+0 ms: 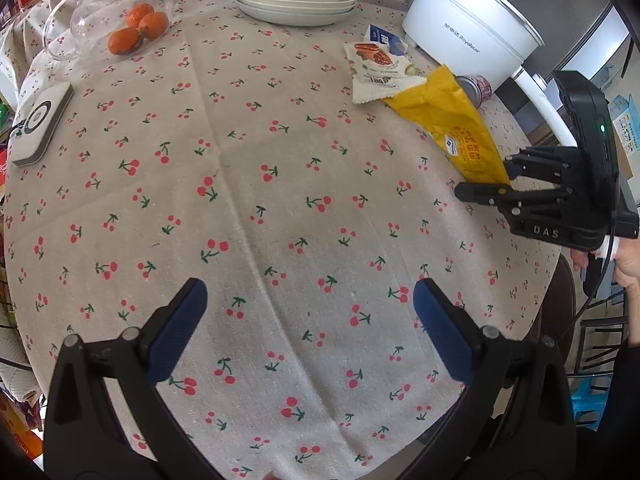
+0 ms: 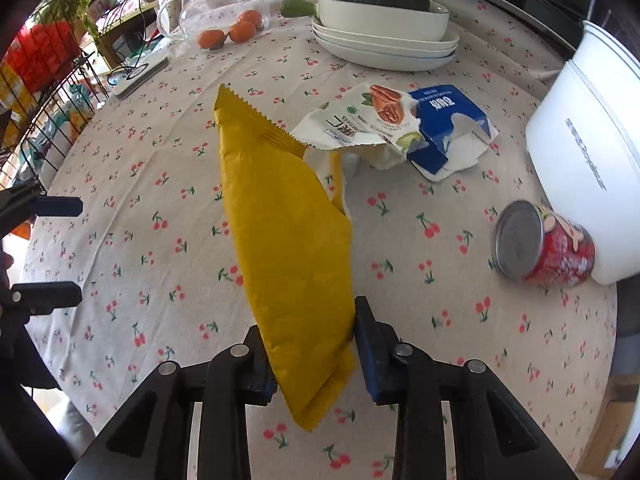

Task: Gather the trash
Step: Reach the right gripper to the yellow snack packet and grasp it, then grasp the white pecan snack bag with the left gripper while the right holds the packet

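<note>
A yellow snack bag (image 2: 280,220) is lifted at its near end, and my right gripper (image 2: 309,316) is shut on that end, a blue pad pressing on each side. In the left wrist view the same right gripper (image 1: 482,175) clamps the yellow bag (image 1: 452,120) near the table's right edge. Beyond it lie a torn white snack wrapper (image 2: 360,120), an opened blue carton (image 2: 444,128) and a red can (image 2: 548,244) on its side. My left gripper (image 1: 310,286) hangs open over the bare cherry-print tablecloth (image 1: 280,160), nothing between its fingers.
A white electric cooker (image 1: 468,28) stands at the far right, close to the can. Stacked white plates (image 1: 296,12) with a dish and a dark squash sit at the back. A glass jug (image 1: 120,8), oranges (image 1: 138,28) and a white device (image 1: 40,124) occupy the left.
</note>
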A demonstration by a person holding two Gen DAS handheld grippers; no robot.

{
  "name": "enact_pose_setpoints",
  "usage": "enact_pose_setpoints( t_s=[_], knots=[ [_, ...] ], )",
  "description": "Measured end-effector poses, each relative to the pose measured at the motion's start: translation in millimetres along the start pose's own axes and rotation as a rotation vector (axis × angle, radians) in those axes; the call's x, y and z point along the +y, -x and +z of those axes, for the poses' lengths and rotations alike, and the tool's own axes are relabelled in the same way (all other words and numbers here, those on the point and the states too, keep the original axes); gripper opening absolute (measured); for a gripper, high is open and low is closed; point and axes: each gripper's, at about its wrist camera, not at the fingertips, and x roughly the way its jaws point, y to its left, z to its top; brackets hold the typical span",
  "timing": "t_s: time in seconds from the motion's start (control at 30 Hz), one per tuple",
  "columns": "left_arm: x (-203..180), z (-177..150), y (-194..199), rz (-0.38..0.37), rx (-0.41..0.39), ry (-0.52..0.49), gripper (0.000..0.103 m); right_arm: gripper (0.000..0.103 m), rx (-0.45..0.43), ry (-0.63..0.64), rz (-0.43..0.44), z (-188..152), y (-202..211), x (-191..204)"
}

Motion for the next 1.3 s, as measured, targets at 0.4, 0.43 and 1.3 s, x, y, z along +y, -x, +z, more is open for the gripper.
enact_pose_setpoints(
  t_s=[0.4,0.43,1.3],
  knots=[
    [3,1,18,-0.002,-0.017,0.003,0.102,0.086,-0.005,0.069,-0.003,-20,26,20],
    [5,0,17,0.0,-0.013,0.008,0.102,0.086,0.001,0.089,-0.002,-16,21,25],
    [-21,-5,15,0.048,-0.027,-0.073,0.102,0.056,-0.053,-0.143,-0.103,-72,46,4]
  ],
)
